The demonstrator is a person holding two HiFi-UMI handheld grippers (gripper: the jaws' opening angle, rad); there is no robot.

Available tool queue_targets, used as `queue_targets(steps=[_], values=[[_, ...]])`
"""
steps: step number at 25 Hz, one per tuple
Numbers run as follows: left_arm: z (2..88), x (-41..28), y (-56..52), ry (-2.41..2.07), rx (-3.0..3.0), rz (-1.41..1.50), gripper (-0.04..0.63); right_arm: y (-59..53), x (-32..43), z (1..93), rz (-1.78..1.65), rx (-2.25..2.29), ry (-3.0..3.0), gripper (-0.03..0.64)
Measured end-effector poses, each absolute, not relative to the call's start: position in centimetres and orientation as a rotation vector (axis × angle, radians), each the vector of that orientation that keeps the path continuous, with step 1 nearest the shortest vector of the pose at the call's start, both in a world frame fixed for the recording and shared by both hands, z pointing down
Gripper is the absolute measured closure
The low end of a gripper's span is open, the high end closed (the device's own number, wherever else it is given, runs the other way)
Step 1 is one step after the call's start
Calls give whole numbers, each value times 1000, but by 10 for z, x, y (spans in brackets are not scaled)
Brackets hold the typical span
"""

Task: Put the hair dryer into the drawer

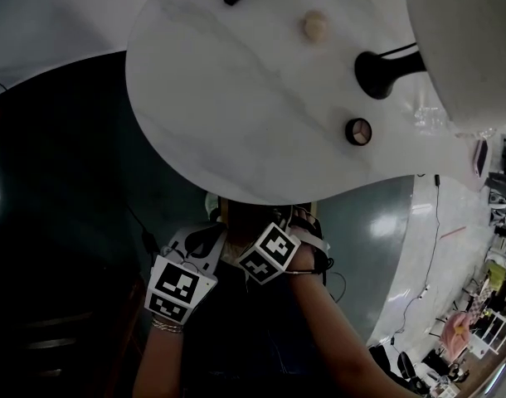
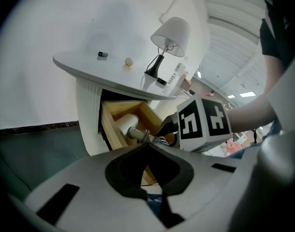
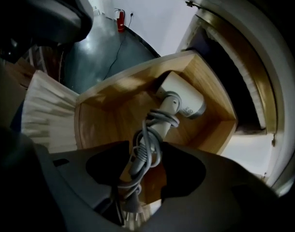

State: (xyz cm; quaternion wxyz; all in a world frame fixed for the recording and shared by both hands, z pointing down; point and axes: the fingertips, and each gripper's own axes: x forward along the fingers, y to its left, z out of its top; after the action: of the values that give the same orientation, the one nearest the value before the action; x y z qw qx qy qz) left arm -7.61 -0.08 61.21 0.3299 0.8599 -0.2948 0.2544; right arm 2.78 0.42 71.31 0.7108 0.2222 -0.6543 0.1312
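Right gripper view: hair dryer (image 3: 184,100) lies in the wooden drawer (image 3: 106,115); right hand-held gripper (image 3: 143,152) released around its handle; left hand-held gripper (image 2: 147,143) clenched, empty.

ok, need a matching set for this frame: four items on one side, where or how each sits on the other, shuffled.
Things:
1. hair dryer
2. cord
3. lamp
4. drawer

Places and states:
A. pulled open under the table
B. standing on the tabletop
C. wound round the handle
D. lying inside the drawer

Pairs: 1-D, 2-C, 3-B, 4-A
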Motion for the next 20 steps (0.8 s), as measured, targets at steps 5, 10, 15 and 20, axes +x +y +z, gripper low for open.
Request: queue_targets(steps=[5, 10, 15, 20], values=[[613, -67, -5, -783, 2242, 662, 580, 7, 45, 704, 293, 459, -1453, 422], [613, -67, -3, -778, 2236, 658, 580, 5, 45, 713, 281, 436, -1455, 439], [615, -70, -2, -777, 2237, 665, 580, -6, 47, 715, 202, 488, -1450, 439], [613, -71, -4, -789, 2240, 670, 580, -5, 48, 706, 224, 505, -1465, 434]])
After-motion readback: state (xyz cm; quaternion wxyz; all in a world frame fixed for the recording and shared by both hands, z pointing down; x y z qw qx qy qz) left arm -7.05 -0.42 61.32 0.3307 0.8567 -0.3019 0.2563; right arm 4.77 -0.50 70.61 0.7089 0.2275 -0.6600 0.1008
